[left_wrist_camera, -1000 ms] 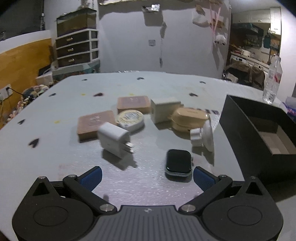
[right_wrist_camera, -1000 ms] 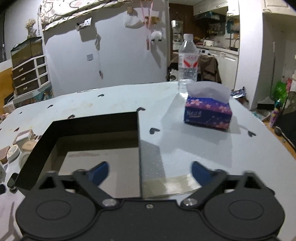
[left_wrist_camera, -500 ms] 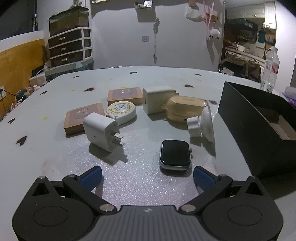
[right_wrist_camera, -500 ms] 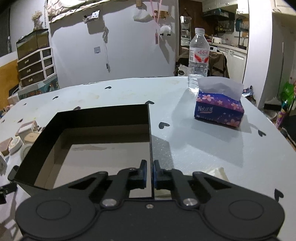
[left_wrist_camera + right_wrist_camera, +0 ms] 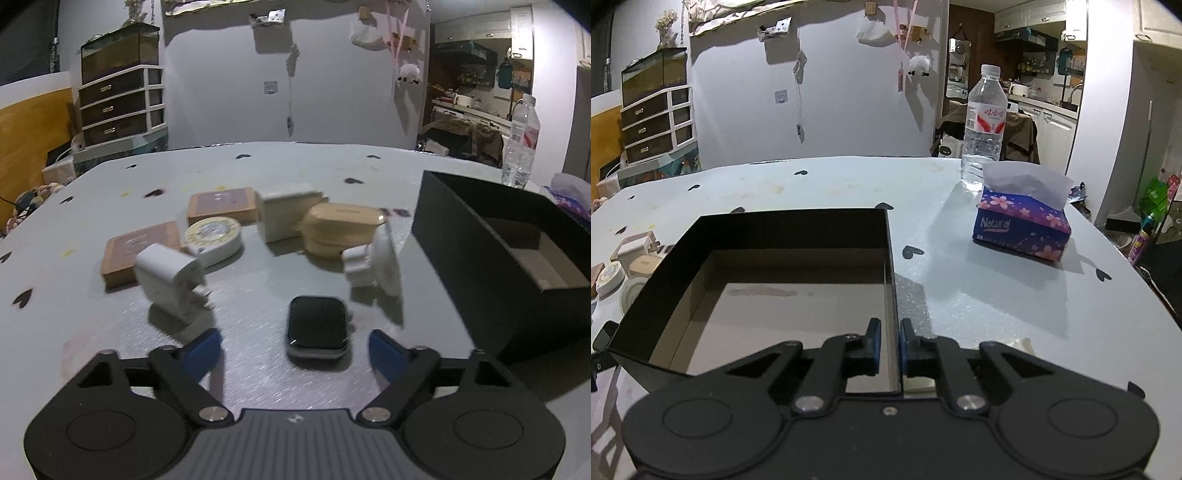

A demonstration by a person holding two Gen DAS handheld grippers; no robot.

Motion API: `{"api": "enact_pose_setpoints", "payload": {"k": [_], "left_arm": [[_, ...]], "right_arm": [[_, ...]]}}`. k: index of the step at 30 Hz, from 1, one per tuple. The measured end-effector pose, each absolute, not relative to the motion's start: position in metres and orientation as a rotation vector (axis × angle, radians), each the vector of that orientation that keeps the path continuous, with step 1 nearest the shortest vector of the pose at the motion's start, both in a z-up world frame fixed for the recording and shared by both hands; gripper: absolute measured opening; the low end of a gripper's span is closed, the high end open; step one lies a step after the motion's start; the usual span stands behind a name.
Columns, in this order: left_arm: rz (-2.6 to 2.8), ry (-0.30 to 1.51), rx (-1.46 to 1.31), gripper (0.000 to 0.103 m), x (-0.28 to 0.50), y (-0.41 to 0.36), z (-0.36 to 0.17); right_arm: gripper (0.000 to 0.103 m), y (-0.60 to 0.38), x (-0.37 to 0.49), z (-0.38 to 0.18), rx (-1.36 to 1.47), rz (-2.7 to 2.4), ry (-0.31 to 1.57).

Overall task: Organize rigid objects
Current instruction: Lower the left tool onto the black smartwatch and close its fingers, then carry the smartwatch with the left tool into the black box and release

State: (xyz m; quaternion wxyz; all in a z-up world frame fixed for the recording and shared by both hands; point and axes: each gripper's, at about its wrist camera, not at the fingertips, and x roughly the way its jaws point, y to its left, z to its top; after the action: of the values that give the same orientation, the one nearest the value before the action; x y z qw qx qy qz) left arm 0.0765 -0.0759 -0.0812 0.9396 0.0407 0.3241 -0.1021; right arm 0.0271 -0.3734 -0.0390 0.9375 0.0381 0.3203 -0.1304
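Observation:
A black smartwatch (image 5: pixel 317 325) lies face up on the grey table, just ahead of my left gripper (image 5: pixel 294 354). Its jaws are closing; the blue pads stand either side of the watch without touching it. Beyond lie a white charger (image 5: pixel 168 282), a round tape measure (image 5: pixel 214 234), two brown boxes (image 5: pixel 138 251), a cream adapter (image 5: pixel 284 212), a tan case (image 5: pixel 340 229) and a white round plug (image 5: pixel 384 258). My right gripper (image 5: pixel 889 345) grips the right wall of the empty black box (image 5: pixel 775 232), its jaws easing open slightly.
A water bottle (image 5: pixel 984 125) and a blue tissue box (image 5: pixel 1023 225) stand on the table (image 5: pixel 960 295) to the right of the black box. A drawer unit (image 5: pixel 122 107) stands beyond the far left edge. The box's dark side wall (image 5: pixel 480 258) rises right of the watch.
The right gripper's jaws came together on the box's right wall. The left gripper's jaws have narrowed around the watch, which now sits a little closer.

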Motion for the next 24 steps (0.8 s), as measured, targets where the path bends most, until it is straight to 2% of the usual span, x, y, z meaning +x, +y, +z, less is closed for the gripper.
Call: {"api": "enact_pose_setpoints", "payload": {"k": [1,4,6,14,24], "left_arm": [[-0.210,0.658,0.082,0.076,0.078,-0.078,-0.081],[-0.216,0.647,0.091,0.058,0.080,-0.084,-0.080],[-0.232,0.644,0.091,0.041,0.079,-0.086,-0.079],[-0.265,0.616,0.090,0.040,0.072,-0.083,-0.071],[-0.391,0.561,-0.032,0.039,0.076,-0.091,-0.015]], "right_arm": [[0.010,-0.373,0.027,-0.039,0.076,-0.267,0.653],[0.009,-0.374,0.026,-0.039,0.078,-0.267,0.650],[0.008,-0.374,0.026,-0.039,0.079,-0.266,0.650],[0.005,-0.375,0.026,-0.039,0.079,-0.273,0.654],[0.004,-0.375,0.025,-0.038,0.082,-0.266,0.659]]}}
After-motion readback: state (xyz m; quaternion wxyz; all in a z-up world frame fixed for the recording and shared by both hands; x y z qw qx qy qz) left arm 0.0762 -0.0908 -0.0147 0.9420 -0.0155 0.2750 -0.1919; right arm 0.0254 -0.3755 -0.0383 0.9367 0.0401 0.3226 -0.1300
